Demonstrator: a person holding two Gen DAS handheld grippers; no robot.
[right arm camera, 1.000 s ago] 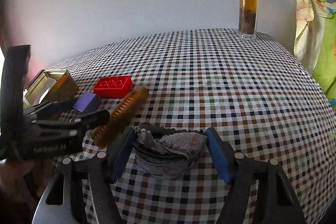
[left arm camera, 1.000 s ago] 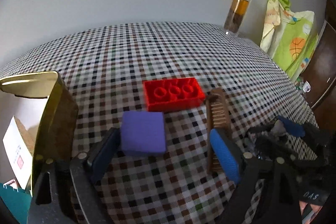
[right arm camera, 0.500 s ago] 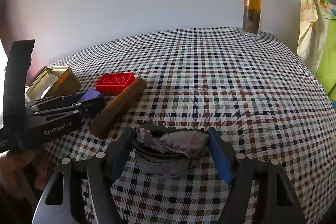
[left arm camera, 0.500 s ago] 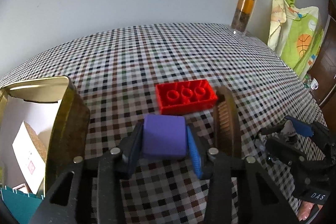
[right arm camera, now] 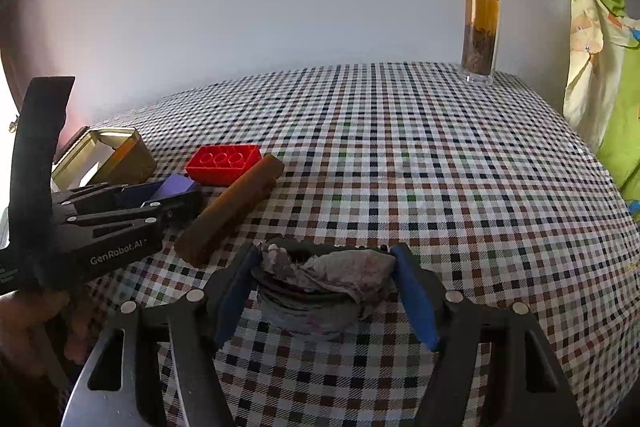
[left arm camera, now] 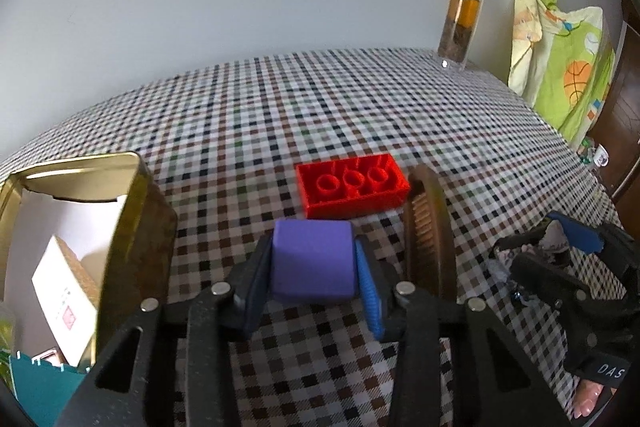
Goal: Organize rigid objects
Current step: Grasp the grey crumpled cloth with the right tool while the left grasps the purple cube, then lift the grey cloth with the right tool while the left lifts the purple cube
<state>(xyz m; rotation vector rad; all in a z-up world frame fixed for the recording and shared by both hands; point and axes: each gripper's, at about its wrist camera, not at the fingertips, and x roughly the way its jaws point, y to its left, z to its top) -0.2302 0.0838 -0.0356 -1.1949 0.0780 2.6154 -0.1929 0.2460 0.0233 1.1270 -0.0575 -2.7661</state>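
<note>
My table [left arm camera: 360,115] is covered by a checked cloth filling the middle of both views. On it, at the centre of my left view, lies a red brick [left arm camera: 352,189], with a brown brush [left arm camera: 428,227] just beside it to the right. A gold tin [left arm camera: 132,235] stands open at the lower left. A glass bottle [right arm camera: 480,23] stands upright at the upper right of my right view, at the far edge.
</note>
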